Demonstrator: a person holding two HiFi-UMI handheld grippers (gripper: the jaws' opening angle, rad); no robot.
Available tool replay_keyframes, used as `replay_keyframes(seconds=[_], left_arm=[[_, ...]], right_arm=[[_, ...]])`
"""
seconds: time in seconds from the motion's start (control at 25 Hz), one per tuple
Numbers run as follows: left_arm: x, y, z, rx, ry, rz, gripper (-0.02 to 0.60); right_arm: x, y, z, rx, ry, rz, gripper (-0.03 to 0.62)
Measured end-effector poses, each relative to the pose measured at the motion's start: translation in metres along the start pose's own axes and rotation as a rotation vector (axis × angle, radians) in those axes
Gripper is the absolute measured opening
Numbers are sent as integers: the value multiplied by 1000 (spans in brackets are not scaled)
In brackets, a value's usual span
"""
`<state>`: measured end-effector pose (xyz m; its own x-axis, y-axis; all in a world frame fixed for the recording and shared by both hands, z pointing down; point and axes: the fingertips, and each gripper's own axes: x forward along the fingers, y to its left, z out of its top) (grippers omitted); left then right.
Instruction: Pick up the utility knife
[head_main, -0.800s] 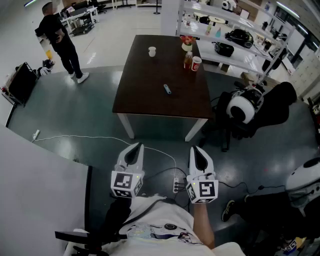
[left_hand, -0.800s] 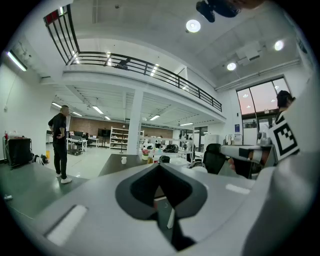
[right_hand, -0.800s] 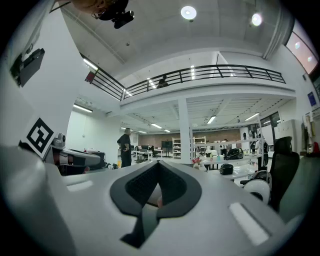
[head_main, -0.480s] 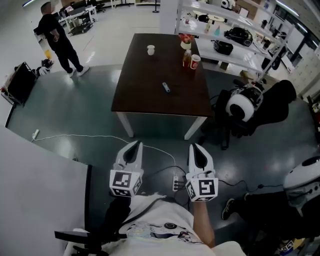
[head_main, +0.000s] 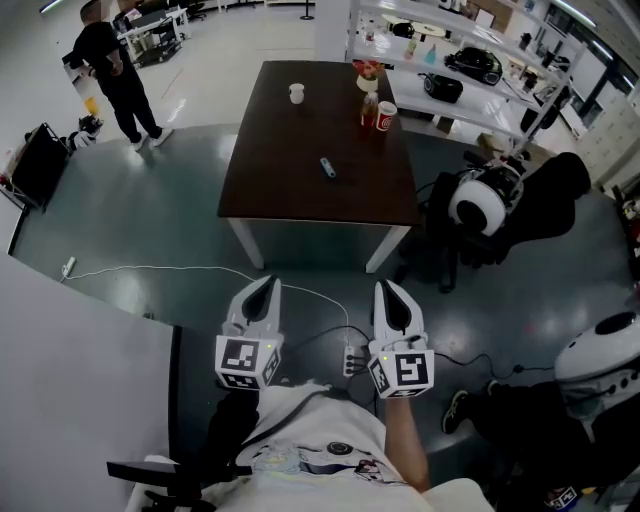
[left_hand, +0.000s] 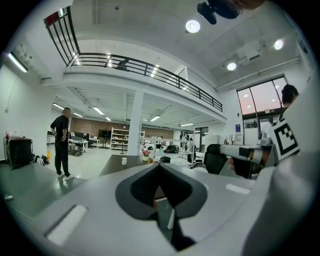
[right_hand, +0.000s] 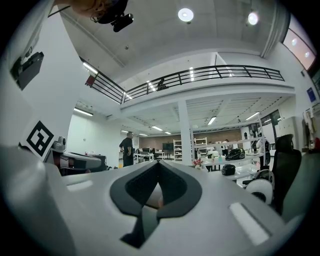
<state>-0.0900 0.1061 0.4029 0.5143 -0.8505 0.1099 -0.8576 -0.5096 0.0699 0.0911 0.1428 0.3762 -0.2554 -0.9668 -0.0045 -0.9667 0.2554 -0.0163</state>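
Observation:
The utility knife (head_main: 327, 167), small and blue-grey, lies near the middle of the dark brown table (head_main: 290, 195) far ahead in the head view. My left gripper (head_main: 270, 282) and right gripper (head_main: 383, 287) hover side by side over the floor, well short of the table, and both point towards it. Each is shut with nothing between its jaws. In the left gripper view the left gripper (left_hand: 159, 165) shows its tips meeting, with the table (left_hand: 112, 161) beyond. The right gripper (right_hand: 159, 162) looks the same in its own view. The knife is not visible in either gripper view.
On the table's far end stand a white cup (head_main: 295, 94), a red cup (head_main: 385, 117), a bottle (head_main: 369, 108) and flowers (head_main: 368, 72). A person (head_main: 105, 60) stands far left. Shelving (head_main: 450, 60) and a black chair (head_main: 480, 215) flank the right. A power strip (head_main: 351, 362) and cables lie on the floor.
The table and room have slid slightly up and left in the head view. Both grippers keep their places side by side and stay shut.

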Motion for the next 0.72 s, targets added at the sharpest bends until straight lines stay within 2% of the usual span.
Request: replay_keyframes(seconds=[0.72], left_arm=[[4, -23, -4, -7, 11, -3, -2]], right_arm=[[-8, -10, 1, 6, 2, 16, 2]])
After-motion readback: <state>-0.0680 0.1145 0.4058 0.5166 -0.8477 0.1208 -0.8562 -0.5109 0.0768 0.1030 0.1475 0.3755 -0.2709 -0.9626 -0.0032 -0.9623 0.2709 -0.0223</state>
